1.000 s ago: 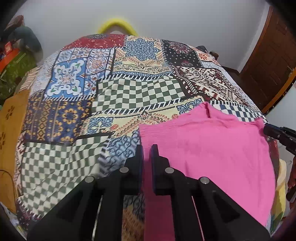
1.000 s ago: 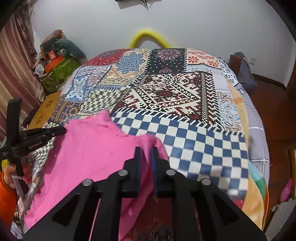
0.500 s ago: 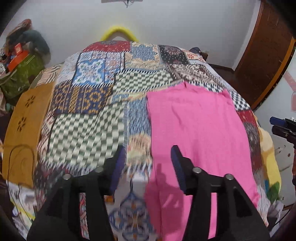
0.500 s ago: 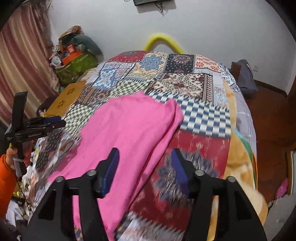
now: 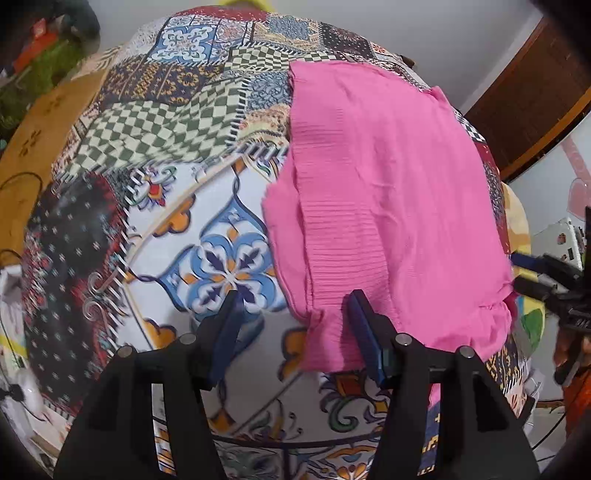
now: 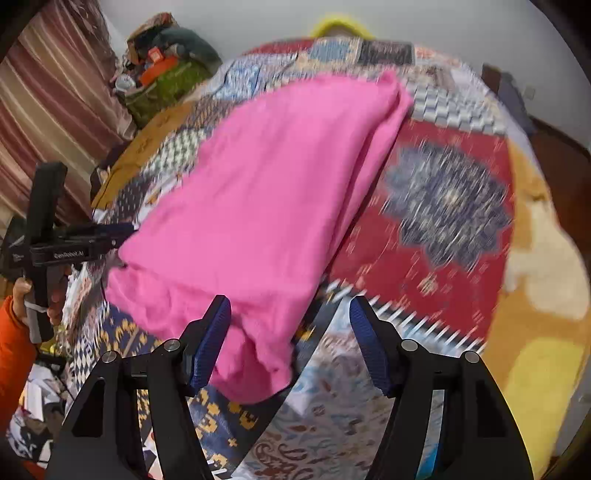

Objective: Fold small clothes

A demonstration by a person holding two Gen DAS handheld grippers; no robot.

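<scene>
A pink garment [image 5: 376, 206] lies spread lengthwise on the patchwork bedspread [image 5: 177, 122]. It also shows in the right wrist view [image 6: 273, 192]. My left gripper [image 5: 293, 314] is open over its near left corner, where a gathered pink flap lies between the jaws. My right gripper [image 6: 290, 321] is open over the near right corner, whose folded hem sits between the jaws. Each gripper shows in the other's view, the right one [image 5: 543, 280] and the left one [image 6: 88, 240], both at the garment's near side edges.
The bed fills both views. A pile of bags and clutter [image 6: 166, 74] stands by the striped curtain [image 6: 55, 110] at the left. A wooden door [image 5: 535, 107] is at the right. A yellow hoop [image 6: 338, 24] rises behind the bed's far end.
Both grippers were shut at the garment's far edge, then opened and drew back to its near end. The garment now lies flat on the bed.
</scene>
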